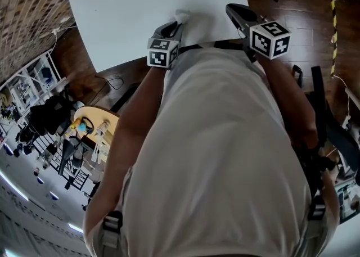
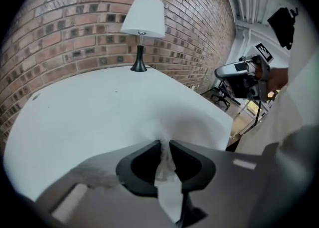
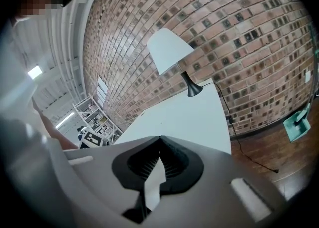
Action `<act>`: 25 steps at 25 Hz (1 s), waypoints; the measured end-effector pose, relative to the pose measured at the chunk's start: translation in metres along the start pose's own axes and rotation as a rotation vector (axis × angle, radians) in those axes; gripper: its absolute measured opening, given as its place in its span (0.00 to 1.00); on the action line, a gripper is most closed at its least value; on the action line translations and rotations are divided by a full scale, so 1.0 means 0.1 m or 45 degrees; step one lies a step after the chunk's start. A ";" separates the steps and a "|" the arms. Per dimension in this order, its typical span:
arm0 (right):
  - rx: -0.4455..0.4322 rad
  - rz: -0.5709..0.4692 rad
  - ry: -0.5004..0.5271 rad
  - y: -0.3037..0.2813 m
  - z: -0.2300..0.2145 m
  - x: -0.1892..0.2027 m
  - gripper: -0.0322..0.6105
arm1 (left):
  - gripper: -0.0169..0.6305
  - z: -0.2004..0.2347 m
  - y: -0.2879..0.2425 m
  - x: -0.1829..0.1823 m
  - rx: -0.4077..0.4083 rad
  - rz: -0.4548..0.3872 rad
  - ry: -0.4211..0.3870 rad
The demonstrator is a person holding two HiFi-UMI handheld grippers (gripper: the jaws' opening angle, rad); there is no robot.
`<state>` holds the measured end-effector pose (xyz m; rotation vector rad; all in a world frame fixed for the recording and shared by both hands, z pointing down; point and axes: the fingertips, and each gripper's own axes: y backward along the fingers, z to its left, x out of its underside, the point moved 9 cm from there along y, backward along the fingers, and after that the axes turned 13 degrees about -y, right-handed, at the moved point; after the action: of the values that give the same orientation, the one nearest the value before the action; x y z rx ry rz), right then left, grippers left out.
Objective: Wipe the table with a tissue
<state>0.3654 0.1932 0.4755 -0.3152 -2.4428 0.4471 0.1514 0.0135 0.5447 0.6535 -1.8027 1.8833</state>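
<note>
a: what was the left gripper doing?
b: its jaws were clamped on the tissue, which was bunched against the white table near its close edge.
a: and the right gripper?
b: jaws together, nothing in them, by the table's near corner. farther off, a white lamp stood before the brick wall.

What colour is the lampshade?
The lampshade is white, on a black stem; it shows best in the left gripper view.

Crumpled paper tissue, smooth matt table
</note>
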 end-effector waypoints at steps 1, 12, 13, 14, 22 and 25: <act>0.005 -0.004 -0.005 -0.01 0.00 0.01 0.06 | 0.12 -0.05 -0.04 -0.02 0.064 -0.007 0.012; 0.023 -0.036 0.008 -0.03 0.07 -0.05 0.06 | 0.13 -0.11 -0.11 -0.36 0.307 -0.106 0.061; 0.020 -0.036 0.009 -0.05 0.09 -0.05 0.06 | 0.13 -0.02 -0.07 -0.38 0.264 -0.131 0.083; 0.017 -0.035 0.007 -0.07 0.11 -0.05 0.06 | 0.13 0.07 -0.03 -0.39 0.221 -0.147 0.102; -0.034 -0.014 0.037 -0.41 0.30 -0.10 0.06 | 0.13 0.73 0.18 -0.33 -0.001 -0.169 0.214; -0.033 -0.003 0.056 -0.50 0.35 -0.10 0.06 | 0.13 0.90 0.18 -0.34 -0.030 -0.170 0.236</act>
<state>0.3456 0.1352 0.4630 -0.3293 -2.4079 0.4037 0.1697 -0.0774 0.5122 0.5568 -1.6218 1.7703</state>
